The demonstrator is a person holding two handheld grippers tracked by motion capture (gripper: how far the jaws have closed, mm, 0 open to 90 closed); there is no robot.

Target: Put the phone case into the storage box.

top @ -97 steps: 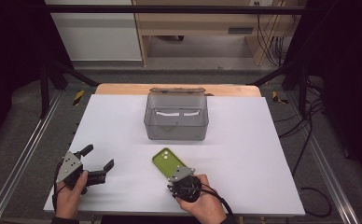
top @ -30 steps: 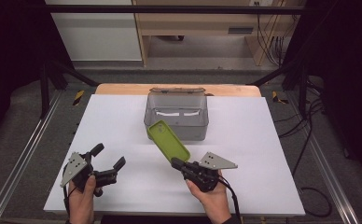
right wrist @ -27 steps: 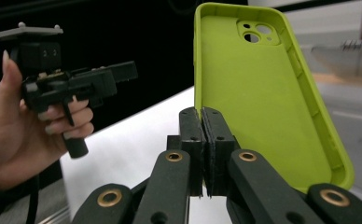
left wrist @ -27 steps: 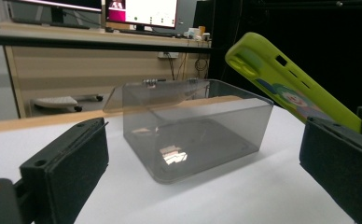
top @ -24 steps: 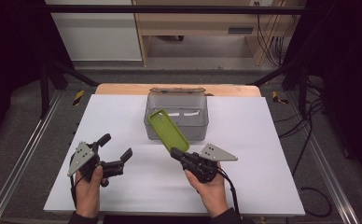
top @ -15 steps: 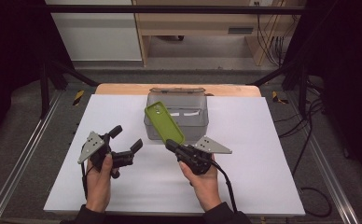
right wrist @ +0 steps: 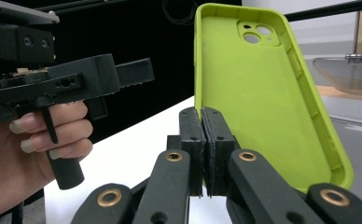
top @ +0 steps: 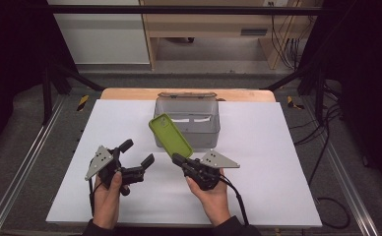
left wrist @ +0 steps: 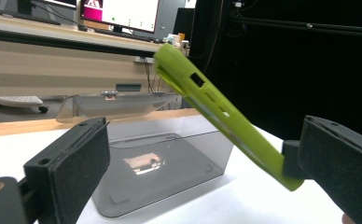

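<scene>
A lime-green phone case point(top: 169, 134) hangs tilted above the white table point(top: 268, 162), just in front of a grey see-through box point(top: 204, 132). My right gripper point(top: 178, 159) is shut on the case's lower edge. In the right gripper view the jaws point(right wrist: 201, 117) pinch the rim of the case point(right wrist: 258, 93), whose hollow inside faces the camera. My left gripper point(top: 137, 152) stands open a little left of the case with nothing in it. In the left gripper view the case point(left wrist: 216, 107) slants between the open pads point(left wrist: 72, 163) without touching them, and the box point(left wrist: 160, 163) lies beyond.
The box's clear lid point(top: 186, 95) lies behind it at the table's far edge. In the right gripper view the left gripper point(right wrist: 72, 81) and the hand holding it are close at the left. Metal rails run along both sides of the table.
The right gripper lifted the case off the table and carried it forward to the box. The left gripper moved forward and right, closing on the case, still open.
</scene>
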